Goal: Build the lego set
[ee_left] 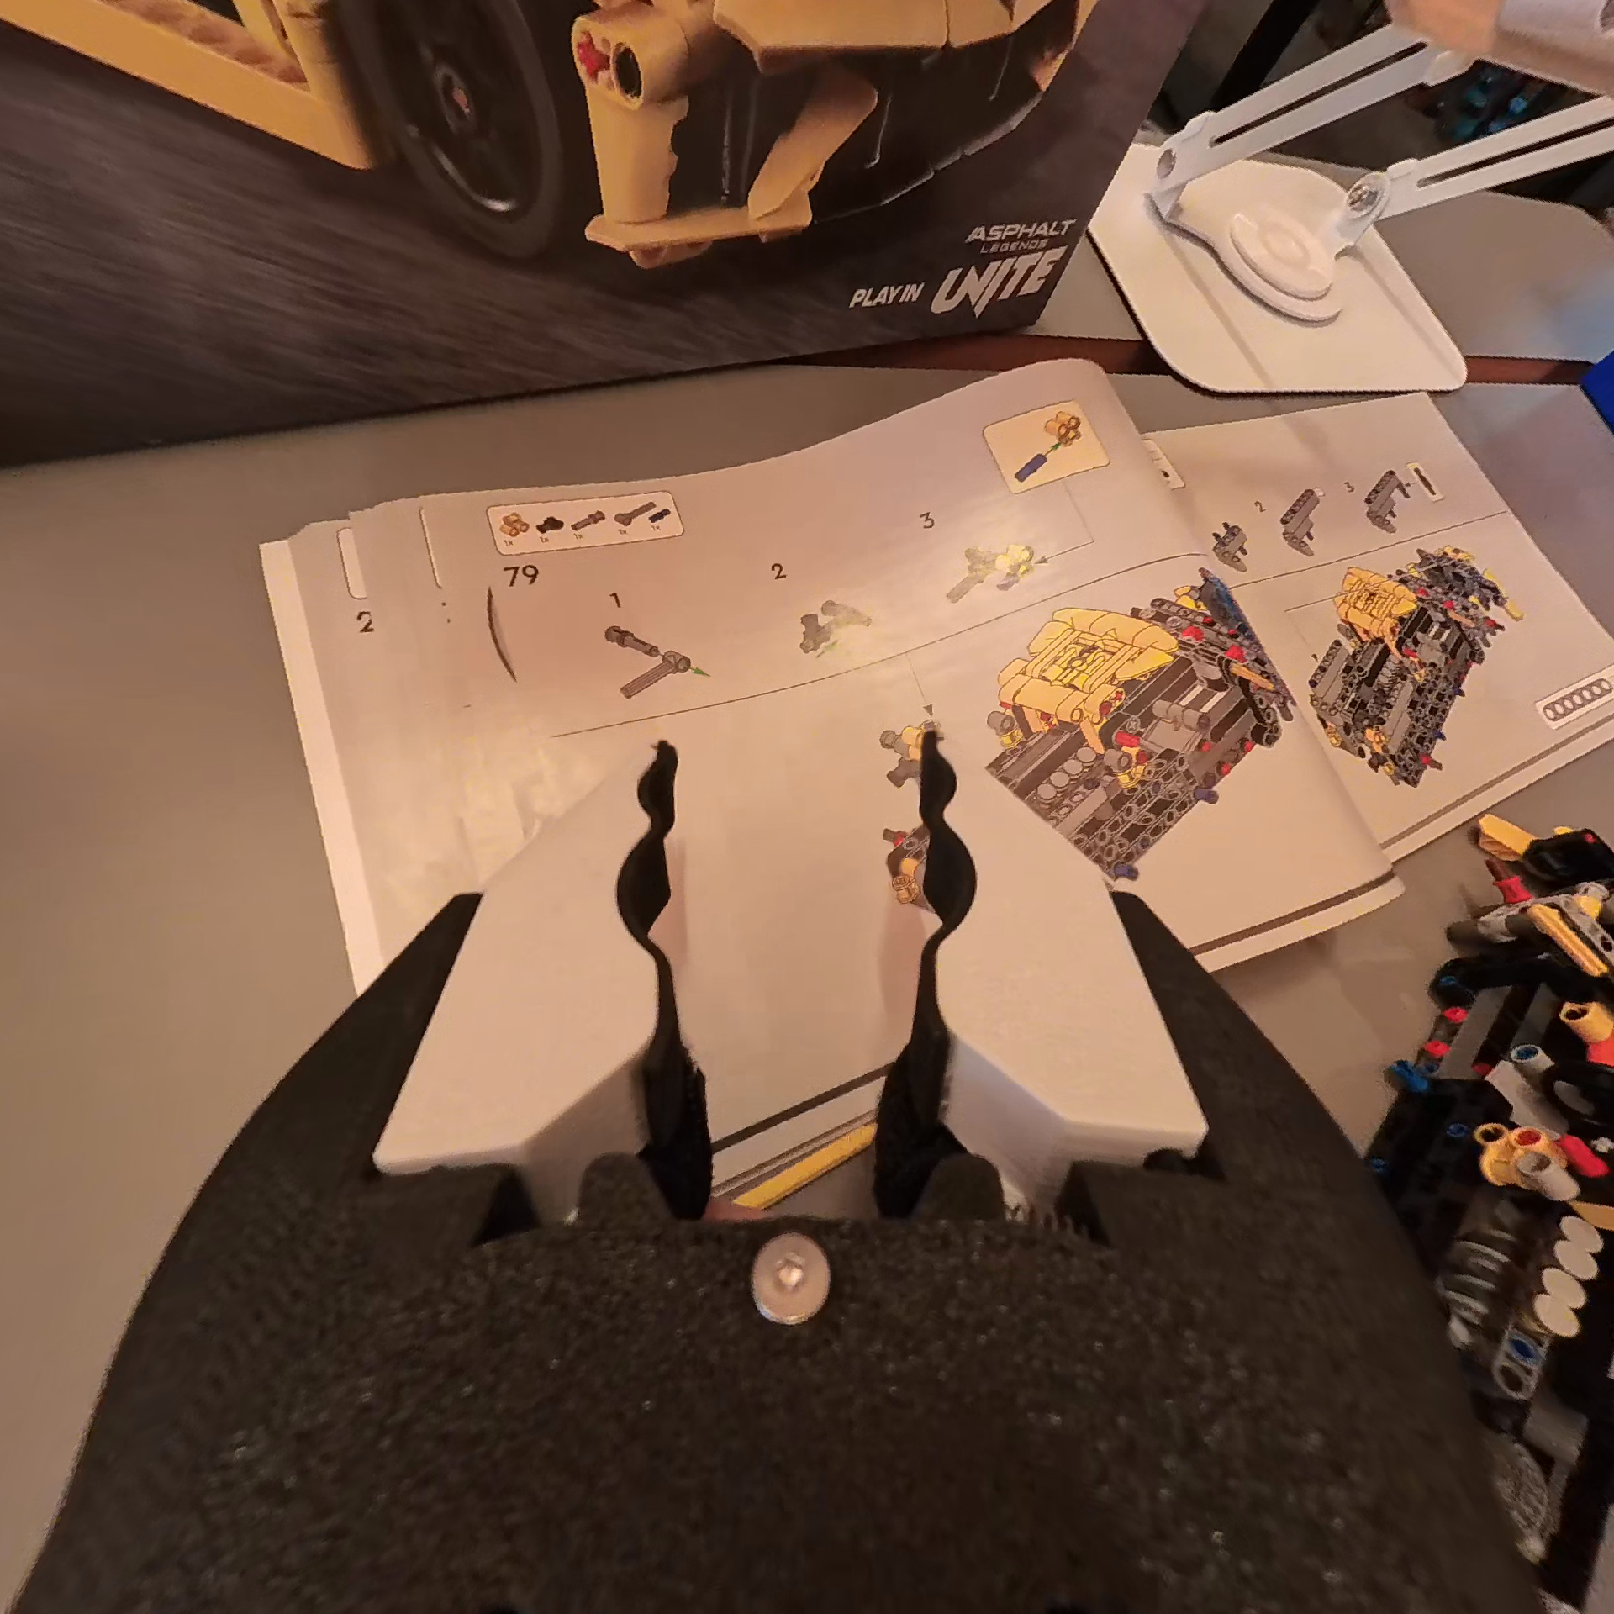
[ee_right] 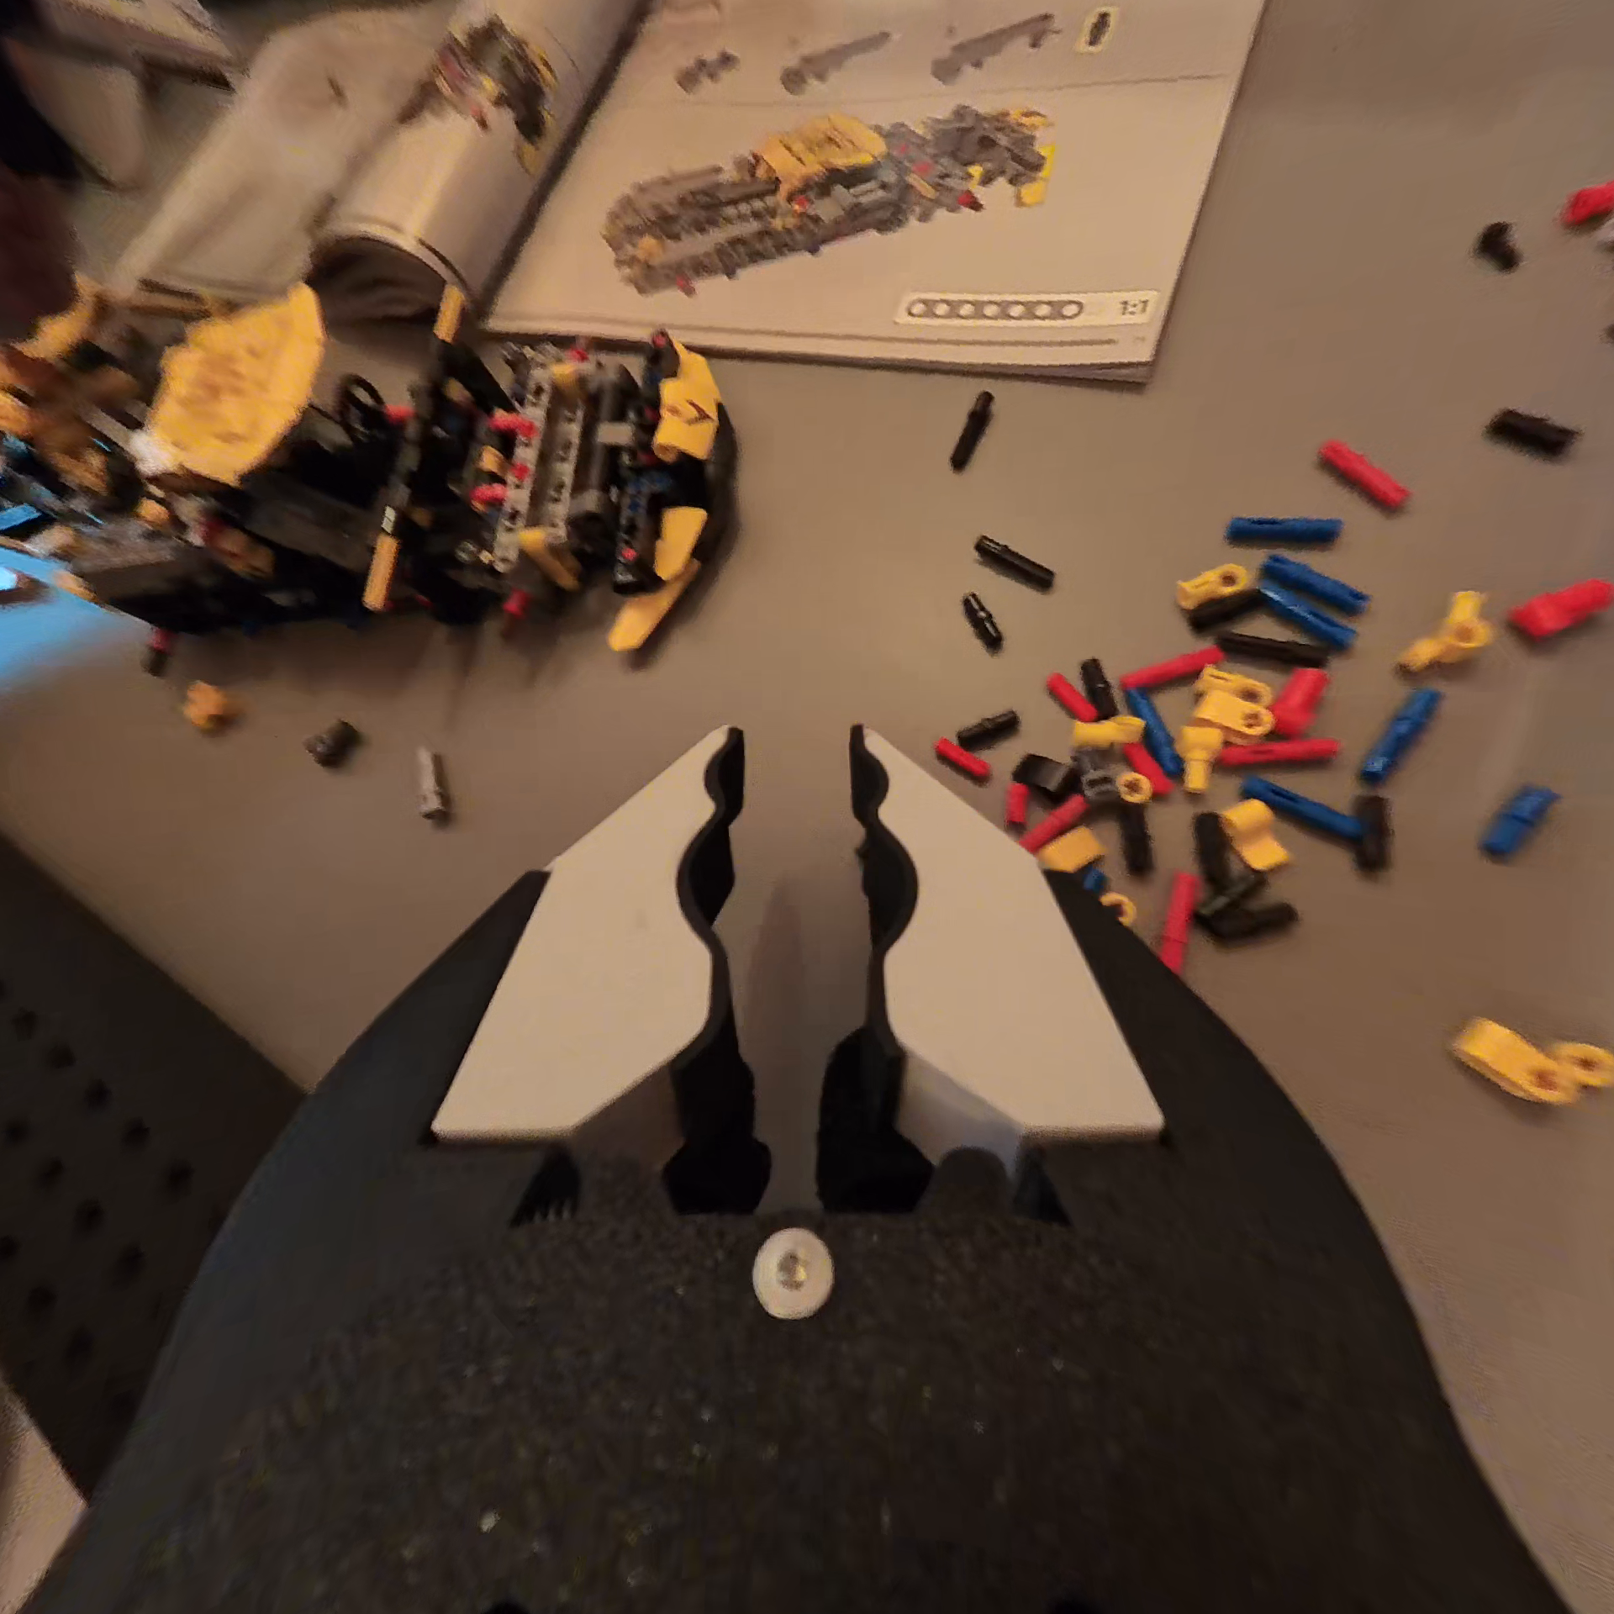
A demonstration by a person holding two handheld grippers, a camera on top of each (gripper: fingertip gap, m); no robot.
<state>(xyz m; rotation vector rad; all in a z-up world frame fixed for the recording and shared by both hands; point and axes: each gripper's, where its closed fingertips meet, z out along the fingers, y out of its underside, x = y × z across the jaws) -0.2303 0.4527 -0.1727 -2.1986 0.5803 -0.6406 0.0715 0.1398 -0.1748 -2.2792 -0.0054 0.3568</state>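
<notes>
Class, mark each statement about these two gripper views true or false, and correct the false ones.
1. The left gripper holds a brick. False: its jaws are open and empty, above the instruction booklet.
2. The right gripper is open over bare table. True.
3. The loose pieces lie to the right of the right gripper. True.
4. The half-built car rests on the booklet. False: it sits on the table beside it.
5. The set's box stands behind the booklet. True.

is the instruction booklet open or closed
Open: the booklet lies spread on the table with two pages of build steps showing, its left page arching up near the fold.
</notes>
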